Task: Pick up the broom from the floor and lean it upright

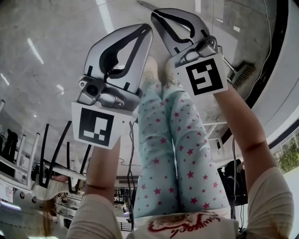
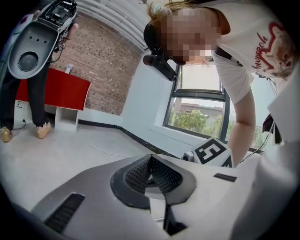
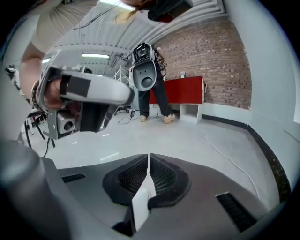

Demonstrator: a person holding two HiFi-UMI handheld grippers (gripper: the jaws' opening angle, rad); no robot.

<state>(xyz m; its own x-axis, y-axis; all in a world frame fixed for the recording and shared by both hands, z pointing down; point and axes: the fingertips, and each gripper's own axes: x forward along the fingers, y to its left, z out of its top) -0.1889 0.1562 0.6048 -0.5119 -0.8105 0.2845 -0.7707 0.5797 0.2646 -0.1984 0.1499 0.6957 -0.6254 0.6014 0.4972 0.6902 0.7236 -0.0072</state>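
In the head view the broom lies on the pale floor at the right. Its dark bristle head [image 1: 243, 74] shows beside my right gripper, and the thin handle [image 1: 145, 5] runs up-left behind that gripper. My right gripper [image 1: 156, 14] is shut and empty, with its tips over the handle's far end. Just to its left my left gripper [image 1: 145, 29] is also shut on nothing. In each gripper view the ribbed pads meet with nothing between them: left gripper [image 2: 150, 157], right gripper [image 3: 148, 157]. The broom shows in neither gripper view.
My legs in star-print trousers [image 1: 175, 154] stand between the grippers. Dark chairs [image 1: 51, 149] stand at the left. A second person [image 3: 157, 101] stands by a red panel [image 3: 183, 91] and white shelf [image 3: 190, 112]. A cable [image 3: 229, 154] lies along the floor near the wall.
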